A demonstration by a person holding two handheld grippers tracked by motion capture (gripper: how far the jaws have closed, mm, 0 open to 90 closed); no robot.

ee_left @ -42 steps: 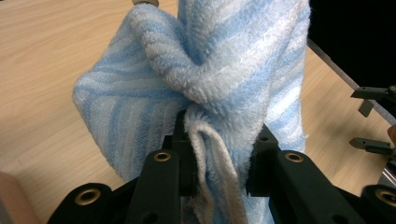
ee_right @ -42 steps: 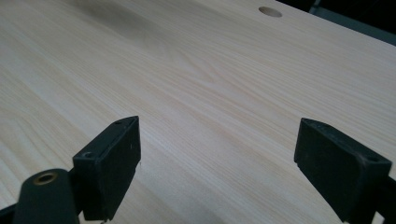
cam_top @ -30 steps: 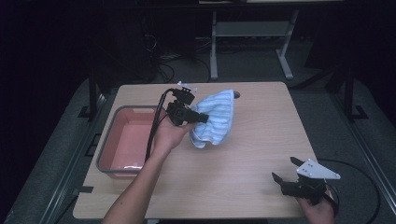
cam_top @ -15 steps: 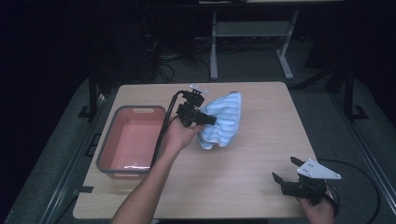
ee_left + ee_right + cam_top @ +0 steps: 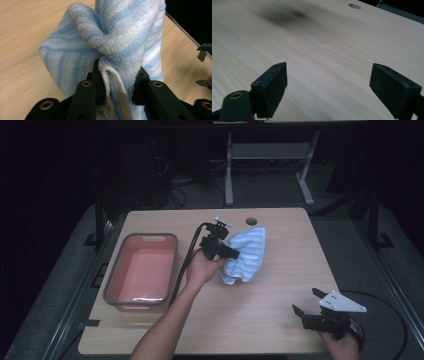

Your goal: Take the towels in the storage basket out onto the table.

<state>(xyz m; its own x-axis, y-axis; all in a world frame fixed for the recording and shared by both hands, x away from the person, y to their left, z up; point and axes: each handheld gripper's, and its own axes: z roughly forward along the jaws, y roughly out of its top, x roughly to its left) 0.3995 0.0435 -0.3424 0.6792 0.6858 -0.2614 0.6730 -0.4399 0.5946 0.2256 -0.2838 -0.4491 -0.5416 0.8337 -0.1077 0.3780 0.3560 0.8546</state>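
My right gripper (image 5: 314,306) rests at the near right corner of the table (image 5: 280,330), at about five o'clock, its jaws spread wide with nothing between them; in the right gripper view I see bare wood ahead of the two pads. It has not shifted over the last second.

Farther out, near the centre, my left gripper (image 5: 231,254) is clenched on the blue-and-white striped towel (image 5: 246,257). In the left gripper view (image 5: 117,90) the jaws pinch a bunched fold and a white hem of the towel (image 5: 112,37), and the cloth rises in a twisted column above them. Over the last second I have carried the towel a little to the right, toward three o'clock and away from the pink tub (image 5: 142,270), which sits at nine o'clock from the towel, apparently empty.

I judge that the towel is being lifted and drawn across the table, part of it still trailing on the wood, so the free gripper could soon take a second corner.
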